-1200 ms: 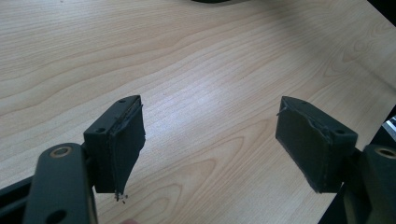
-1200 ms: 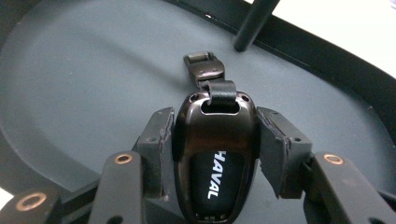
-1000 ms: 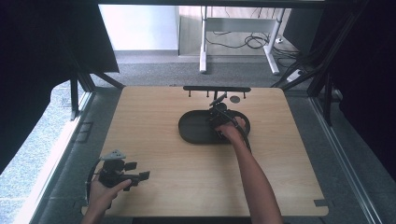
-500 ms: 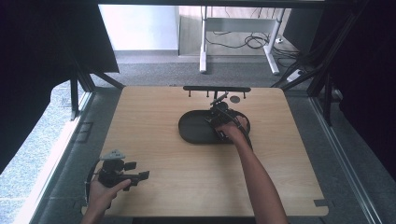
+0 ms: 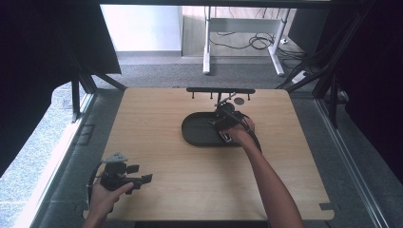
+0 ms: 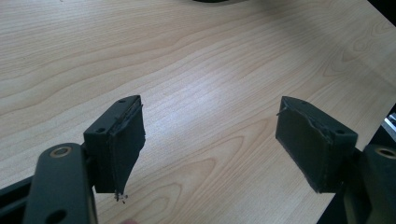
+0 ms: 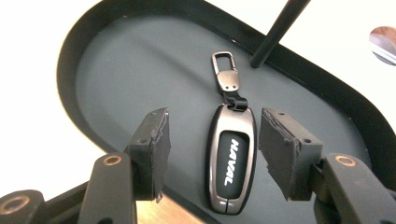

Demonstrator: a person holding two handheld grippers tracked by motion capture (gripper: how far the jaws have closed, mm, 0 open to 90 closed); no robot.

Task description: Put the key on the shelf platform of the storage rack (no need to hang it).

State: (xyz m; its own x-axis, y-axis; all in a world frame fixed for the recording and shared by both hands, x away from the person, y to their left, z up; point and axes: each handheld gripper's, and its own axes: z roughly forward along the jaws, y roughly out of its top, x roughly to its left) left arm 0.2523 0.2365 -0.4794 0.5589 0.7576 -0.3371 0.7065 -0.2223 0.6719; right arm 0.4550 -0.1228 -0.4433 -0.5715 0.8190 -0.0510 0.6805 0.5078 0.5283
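One key fob point(image 7: 229, 161), one oval tray point(image 7: 140, 70), two grippers
Glossy metal-edged fob with clip lies flat in matte dark tray on wood-grain bench point(image 5: 157, 123); right gripper point(image 7: 212, 149) jaws, just opened, straddle it untouching; left gripper point(image 6: 210, 140) jaws wide apart, empty

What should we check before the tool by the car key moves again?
1. Key lies flat in the tray: ok.
2. Right tool has let go; its jaws have just been opening, and gaps show on both sides of the key: ok.
3. Clip on the key is free of the black rod standing by the tray's rim: ok, they are apart.
4. Key sits away from the tray's rim: ok.
5. Left tool is open and holds nothing, over bare table: ok.
6. Right tool is high enough to move away without bumping the key: cannot tell.
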